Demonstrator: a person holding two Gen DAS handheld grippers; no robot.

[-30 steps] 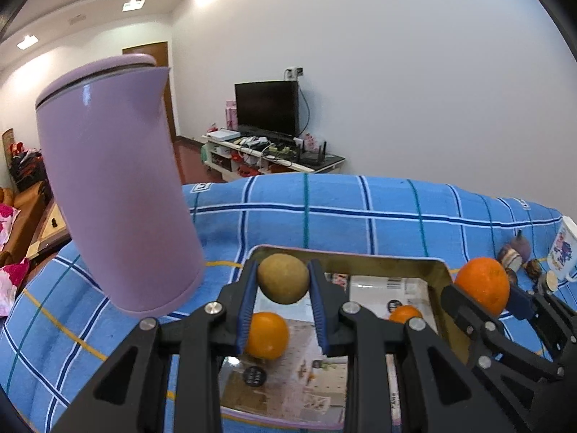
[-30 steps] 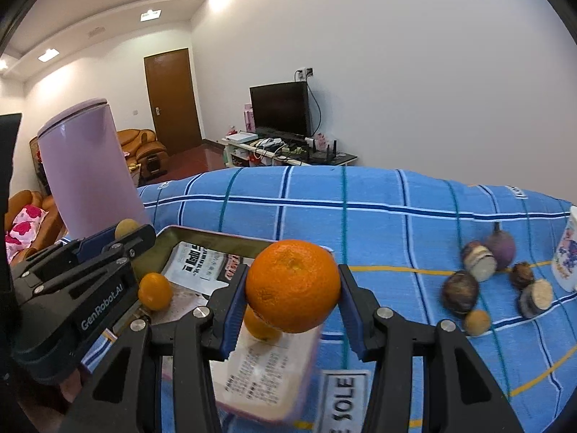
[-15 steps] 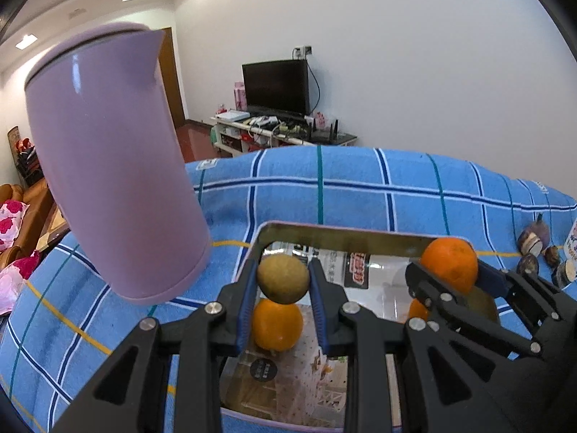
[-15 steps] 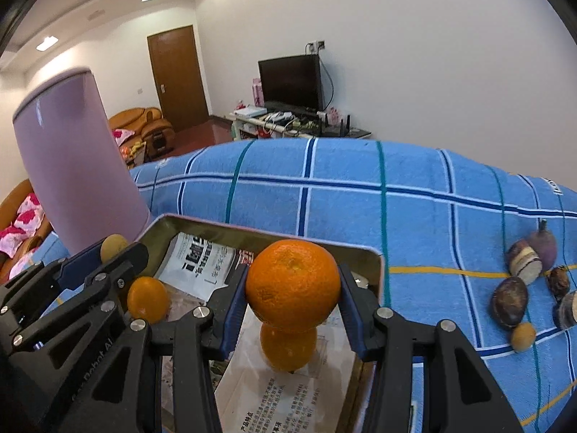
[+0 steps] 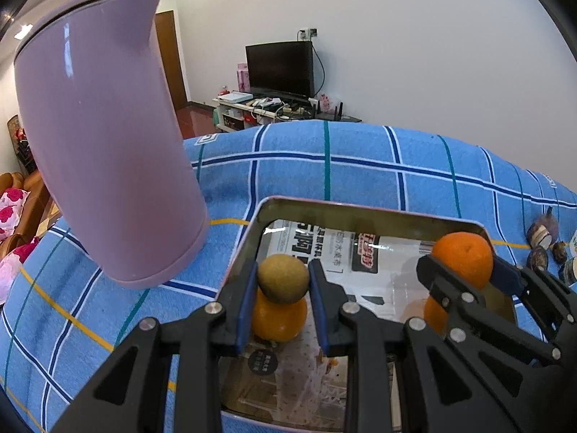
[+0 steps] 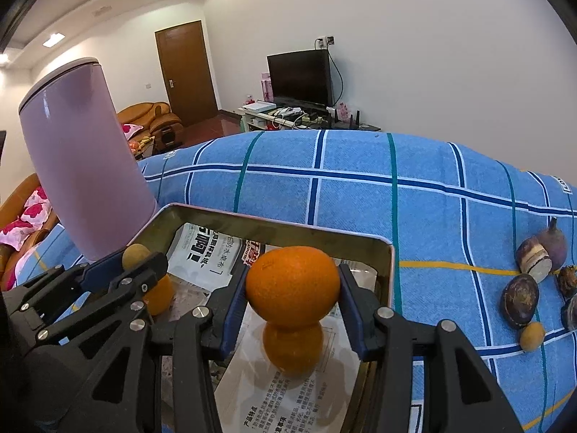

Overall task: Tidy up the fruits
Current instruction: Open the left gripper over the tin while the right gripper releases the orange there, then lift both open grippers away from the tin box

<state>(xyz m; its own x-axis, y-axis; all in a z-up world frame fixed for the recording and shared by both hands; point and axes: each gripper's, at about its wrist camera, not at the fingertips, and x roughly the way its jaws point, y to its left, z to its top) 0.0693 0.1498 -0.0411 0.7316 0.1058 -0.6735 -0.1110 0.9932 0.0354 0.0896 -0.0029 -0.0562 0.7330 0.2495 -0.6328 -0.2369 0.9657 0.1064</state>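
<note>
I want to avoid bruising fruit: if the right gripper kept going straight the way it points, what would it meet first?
Probably the smaller orange lying in the metal tray, right under the large orange that the right gripper holds. Depth is unclear, so I cannot tell how close they are.

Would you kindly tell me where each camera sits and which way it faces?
Left wrist: behind the left tool, looking down into the tray; its fingers clamp a brown fruit.
Right wrist: behind the right tool, same heading; its fingers clamp an orange.
Shared: tray, purple jug, and each other's tool.
</note>
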